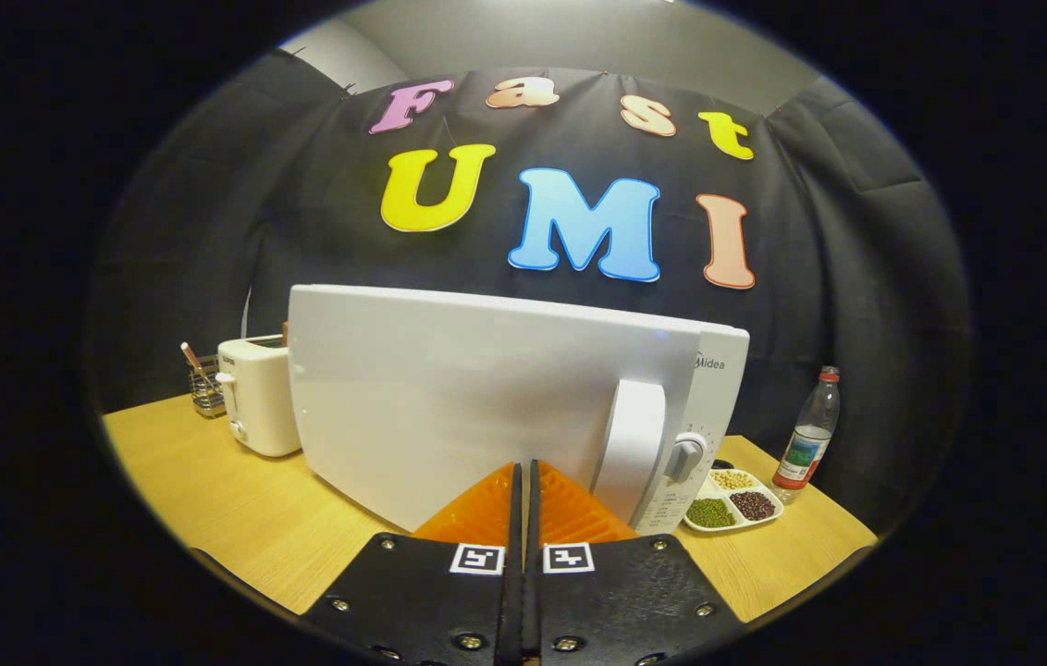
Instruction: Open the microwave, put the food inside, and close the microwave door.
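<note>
A white microwave (486, 398) stands on the wooden table, just ahead of my fingers. Its door (431, 407) faces me, with a white vertical handle (632, 435) along its right side. The door stands a little proud of the control panel, which carries a knob (685, 455). I cannot tell whether it is fully closed, and the inside is hidden. My gripper (523, 465) is shut with nothing between its fingers. Its tips sit at the lower part of the door, just left of the handle.
A white divided dish (734, 507) of beans lies right of the microwave, with a plastic bottle (808, 435) behind it. Left of the microwave stand a white toaster (255, 398) and a wire holder (204, 388). The wooden table (227, 509) runs to either side.
</note>
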{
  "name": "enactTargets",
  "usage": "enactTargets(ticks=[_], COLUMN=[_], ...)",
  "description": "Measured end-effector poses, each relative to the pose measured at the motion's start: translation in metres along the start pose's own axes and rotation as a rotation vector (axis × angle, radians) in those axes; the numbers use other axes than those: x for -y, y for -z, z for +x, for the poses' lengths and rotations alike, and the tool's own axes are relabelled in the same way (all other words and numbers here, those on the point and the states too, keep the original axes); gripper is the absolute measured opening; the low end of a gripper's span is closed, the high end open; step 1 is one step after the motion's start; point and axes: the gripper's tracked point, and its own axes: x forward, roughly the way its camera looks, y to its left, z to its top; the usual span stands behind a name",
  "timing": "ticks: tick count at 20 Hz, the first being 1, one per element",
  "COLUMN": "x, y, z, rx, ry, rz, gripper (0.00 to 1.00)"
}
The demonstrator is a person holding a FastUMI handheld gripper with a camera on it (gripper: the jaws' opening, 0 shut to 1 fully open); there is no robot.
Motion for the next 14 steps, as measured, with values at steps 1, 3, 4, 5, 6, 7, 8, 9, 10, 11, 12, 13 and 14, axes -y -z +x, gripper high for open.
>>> enactTargets(ticks=[1,3,4,5,6,7,8,9,10,11,12,13,14], x=[0.002,0.005,0.008,0.011,0.013,0.015,0.013,0.011,0.008,0.008,0.007,0.004,-0.005], y=[0.002,0.004,0.002,0.001,0.000,0.002,0.002,0.000,-0.001,-0.001,0.000,0.002,0.009], z=[0.007,0.020,0.025,0.034,0.042,0.046,0.049,0.052,0.053,0.052,0.052,0.052,0.047], rx=[-0.009,-0.016,-0.009,-0.007,-0.008,-0.013,-0.002,-0.010,0.004,0.008,0.004,-0.014,-0.052], ry=[0.013,0.036,0.050,0.067,0.079,0.091,0.098,0.093,0.103,0.114,0.115,0.096,0.050], rz=[0.000,-0.005,-0.021,-0.038,-0.038,-0.022,-0.017,-0.021,-0.009,-0.026,-0.036,-0.019,0.028], gripper=[0.01,0.01,0.01,0.01,0.01,0.01,0.01,0.03,0.04,0.08,0.08,0.08,0.08])
